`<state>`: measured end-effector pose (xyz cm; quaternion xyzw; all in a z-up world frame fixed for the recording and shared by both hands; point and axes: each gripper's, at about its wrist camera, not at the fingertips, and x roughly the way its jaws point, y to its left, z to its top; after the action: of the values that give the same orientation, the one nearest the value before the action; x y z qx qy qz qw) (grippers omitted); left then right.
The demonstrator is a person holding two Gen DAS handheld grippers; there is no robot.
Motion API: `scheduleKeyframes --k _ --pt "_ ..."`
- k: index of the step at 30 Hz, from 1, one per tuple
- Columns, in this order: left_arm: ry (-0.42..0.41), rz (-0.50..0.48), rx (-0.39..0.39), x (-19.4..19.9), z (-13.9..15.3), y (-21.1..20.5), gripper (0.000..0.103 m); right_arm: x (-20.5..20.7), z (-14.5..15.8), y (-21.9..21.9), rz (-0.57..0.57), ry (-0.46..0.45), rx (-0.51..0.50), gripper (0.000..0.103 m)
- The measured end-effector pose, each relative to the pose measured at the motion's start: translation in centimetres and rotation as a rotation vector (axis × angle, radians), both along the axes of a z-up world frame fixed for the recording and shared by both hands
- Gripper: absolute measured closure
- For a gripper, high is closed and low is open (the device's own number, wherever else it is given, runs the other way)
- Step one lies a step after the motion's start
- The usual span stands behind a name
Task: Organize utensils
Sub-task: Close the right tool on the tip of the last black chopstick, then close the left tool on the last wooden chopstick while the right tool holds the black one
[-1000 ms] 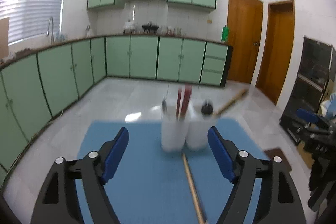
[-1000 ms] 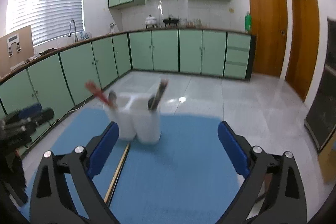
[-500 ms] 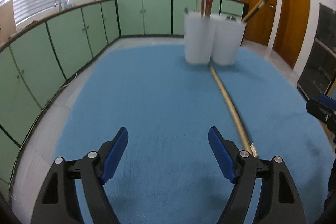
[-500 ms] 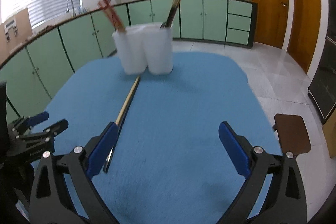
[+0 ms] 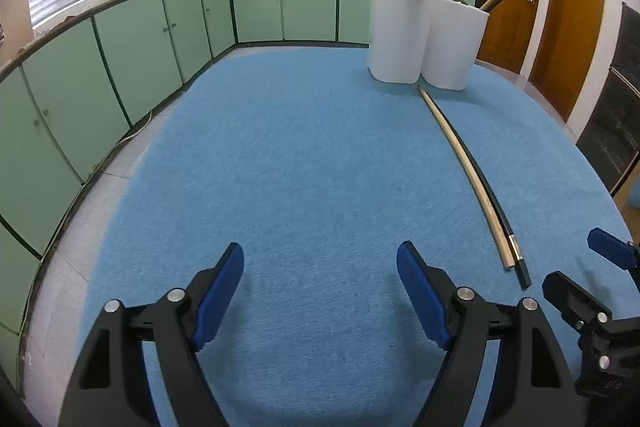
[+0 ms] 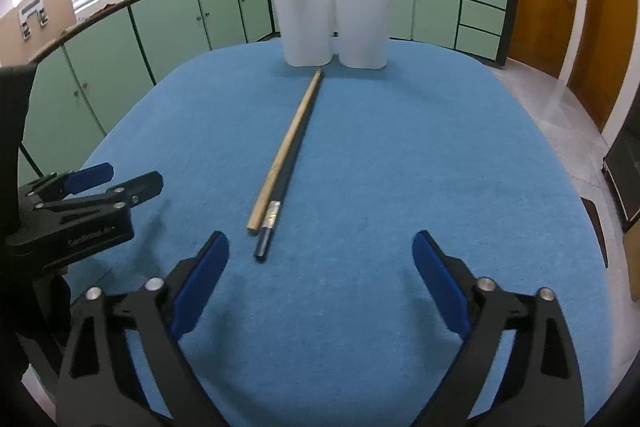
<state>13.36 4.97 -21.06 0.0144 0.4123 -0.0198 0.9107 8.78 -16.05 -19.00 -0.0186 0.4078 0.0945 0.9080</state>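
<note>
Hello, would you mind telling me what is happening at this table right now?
A person holds a hand-held gripper in each hand above a blue mat. Two loose chopsticks, one wooden and one black, lie before a white holder. The left gripper is open and empty; the right gripper is closing, with nothing between its jaws.

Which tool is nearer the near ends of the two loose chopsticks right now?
Right. The right tool has the chopsticks' near ends just ahead of its left finger, jaws closing on nothing. The left tool sits farther off to their left.
</note>
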Motion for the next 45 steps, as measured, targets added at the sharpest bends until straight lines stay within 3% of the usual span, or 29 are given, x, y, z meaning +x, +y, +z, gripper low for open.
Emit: scheduleKeyframes --k 20,26,33,45 --pt "0.044 0.009 -0.004 -0.6 -0.6 0.9 0.026 0.8 -1.0 1.7 0.005 0.068 -0.035 0.064" --pt "0.053 0.005 -0.003 -0.5 -0.7 1.0 0.025 0.8 -1.1 2.0 0.049 0.072 -0.014 0.096" --pt "0.058 -0.006 0.002 -0.7 -0.7 0.2 0.025 1.1 -0.9 -0.7 0.008 0.089 0.084 0.097" --pt "0.062 -0.108 -0.082 -1.4 -0.1 -5.0 0.026 1.1 -0.6 -6.3 -0.105 0.069 0.097 0.097"
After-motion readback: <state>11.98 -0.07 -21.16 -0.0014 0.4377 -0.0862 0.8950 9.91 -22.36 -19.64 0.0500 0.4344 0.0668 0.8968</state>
